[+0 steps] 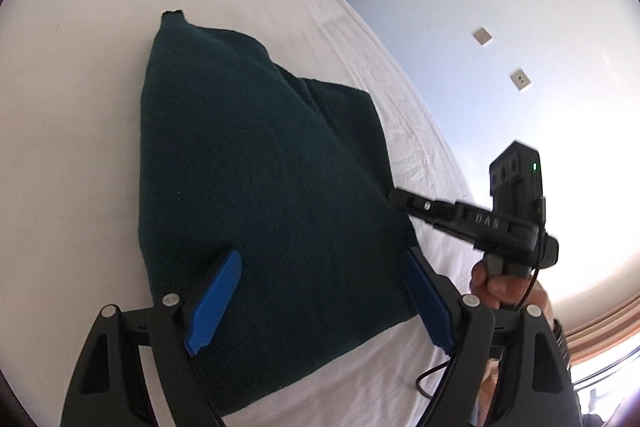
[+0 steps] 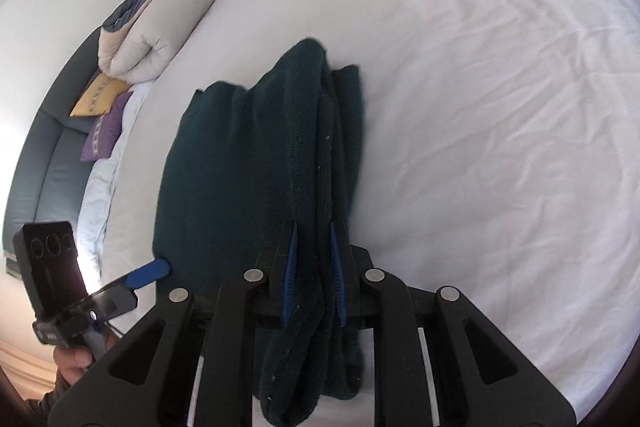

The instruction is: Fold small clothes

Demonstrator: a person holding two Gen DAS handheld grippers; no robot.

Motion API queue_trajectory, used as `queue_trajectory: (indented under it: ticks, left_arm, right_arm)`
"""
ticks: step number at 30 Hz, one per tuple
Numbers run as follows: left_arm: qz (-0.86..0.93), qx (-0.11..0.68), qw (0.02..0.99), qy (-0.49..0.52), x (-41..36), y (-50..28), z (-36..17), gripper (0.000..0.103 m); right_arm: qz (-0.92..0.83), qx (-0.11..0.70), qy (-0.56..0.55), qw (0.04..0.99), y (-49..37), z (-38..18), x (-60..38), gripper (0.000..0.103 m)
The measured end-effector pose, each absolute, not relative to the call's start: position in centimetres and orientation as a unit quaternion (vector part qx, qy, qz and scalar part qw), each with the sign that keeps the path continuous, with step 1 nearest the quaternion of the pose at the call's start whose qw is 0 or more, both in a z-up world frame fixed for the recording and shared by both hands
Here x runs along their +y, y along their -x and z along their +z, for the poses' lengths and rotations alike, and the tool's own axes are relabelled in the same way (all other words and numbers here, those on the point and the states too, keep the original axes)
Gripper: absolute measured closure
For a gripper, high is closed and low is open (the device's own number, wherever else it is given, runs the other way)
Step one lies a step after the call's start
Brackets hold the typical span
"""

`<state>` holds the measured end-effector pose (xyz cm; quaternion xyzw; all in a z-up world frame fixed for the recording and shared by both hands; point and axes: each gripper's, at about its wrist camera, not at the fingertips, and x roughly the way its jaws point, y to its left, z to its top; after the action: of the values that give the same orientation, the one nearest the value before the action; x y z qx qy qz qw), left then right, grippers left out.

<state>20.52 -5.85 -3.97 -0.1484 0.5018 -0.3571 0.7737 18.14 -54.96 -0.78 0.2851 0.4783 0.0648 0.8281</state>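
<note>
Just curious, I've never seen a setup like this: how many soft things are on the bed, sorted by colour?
Dark green knitted garment: 1
Beige rolled duvet: 1
Yellow square cushion: 1
Purple square cushion: 1
Total: 4

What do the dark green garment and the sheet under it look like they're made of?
Dark green garment: probably a thick knit, wool or acrylic; matte, fuzzy, with lint specks and visible stitch rows. White sheet: thin woven fabric, likely cotton; smooth with fine creases.

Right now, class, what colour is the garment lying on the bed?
Dark teal green garment, plain; clearest in the left wrist view.
</note>
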Motion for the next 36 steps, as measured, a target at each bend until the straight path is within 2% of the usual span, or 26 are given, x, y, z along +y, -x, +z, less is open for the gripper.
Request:
queue_trajectory:
  ticks: [2,3,6,10,13,14,16,17,18,21,25,26,27,29,31,33,34,36]
  left_arm:
    - [-0.355,0.501,0.776,0.146,-6.6,-20.1,-3.8,0.019]
    - [-0.355,0.500,0.776,0.148,-8.9,-19.3,-3.5,0.019]
    - [-0.351,0.495,0.779,0.158,-8.6,-19.2,-3.3,0.019]
    - [-0.327,0.455,0.813,0.161,-9.2,-19.4,-1.7,0.019]
    - [-0.293,0.463,0.818,0.174,-7.7,-21.2,-2.4,0.018]
    - [-0.285,0.465,0.819,0.179,-7.2,-21.8,-2.8,0.018]
    - [-0.272,0.470,0.821,0.177,-6.8,-23.0,-3.5,0.018]
    - [-0.265,0.482,0.816,0.177,-6.7,-23.7,-4.2,0.018]
    - [-0.263,0.492,0.810,0.184,-6.6,-24.4,-4.9,0.018]
    - [-0.266,0.513,0.796,0.183,-6.7,-25.6,-6.2,0.018]
    - [-0.278,0.533,0.778,0.185,-7.6,-27.2,-7.6,0.019]
    - [-0.281,0.536,0.773,0.187,-8.0,-27.5,-7.8,0.023]
    - [-0.286,0.539,0.770,0.189,-8.5,-27.7,-8.0,0.032]
    - [-0.291,0.545,0.765,0.181,-9.3,-27.9,-8.2,0.035]
    - [-0.291,0.548,0.765,0.171,-9.8,-28.0,-8.2,0.040]
    - [-0.288,0.555,0.763,0.164,-10.1,-28.2,-8.0,0.046]
    - [-0.287,0.556,0.764,0.156,-10.3,-28.3,-7.8,0.048]
    - [-0.284,0.556,0.768,0.142,-10.7,-28.2,-7.3,0.055]
  right_arm:
    - [0.038,0.475,-0.283,0.833,-18.3,-0.9,-56.1,0.089]
    - [0.024,0.479,-0.281,0.832,-18.2,-1.3,-56.8,0.093]
    - [0.023,0.483,-0.305,0.821,-17.1,-2.0,-58.0,0.093]
    - [0.044,0.428,-0.360,0.828,-15.3,-0.7,-58.8,0.093]
    - [0.058,0.410,-0.358,0.837,-15.0,0.3,-58.4,0.091]
    - [0.059,0.416,-0.352,0.837,-15.5,0.4,-57.8,0.087]
    - [0.072,0.432,-0.330,0.836,-16.5,0.3,-56.8,0.063]
    - [0.077,0.432,-0.321,0.839,-16.7,0.3,-56.1,0.034]
    - [0.079,0.428,-0.317,0.843,-17.1,0.7,-55.5,0.022]
    - [0.093,0.430,-0.311,0.842,-18.0,0.4,-54.5,0.022]
    - [0.084,0.474,-0.317,0.817,-20.2,-1.5,-54.1,0.022]
    - [0.090,0.475,-0.322,0.814,-20.8,-1.9,-54.1,0.022]
    - [0.099,0.477,-0.327,0.810,-21.1,-2.1,-53.9,0.022]
    - [0.104,0.486,-0.311,0.810,-21.7,-2.3,-53.0,0.022]
    - [0.111,0.506,-0.276,0.810,-22.6,-2.8,-51.2,0.030]
    - [0.097,0.517,-0.251,0.812,-22.9,-2.9,-50.3,0.049]
    - [0.092,0.518,-0.248,0.813,-23.0,-2.8,-50.1,0.052]
    - [0.085,0.515,-0.254,0.814,-22.8,-2.5,-50.1,0.069]
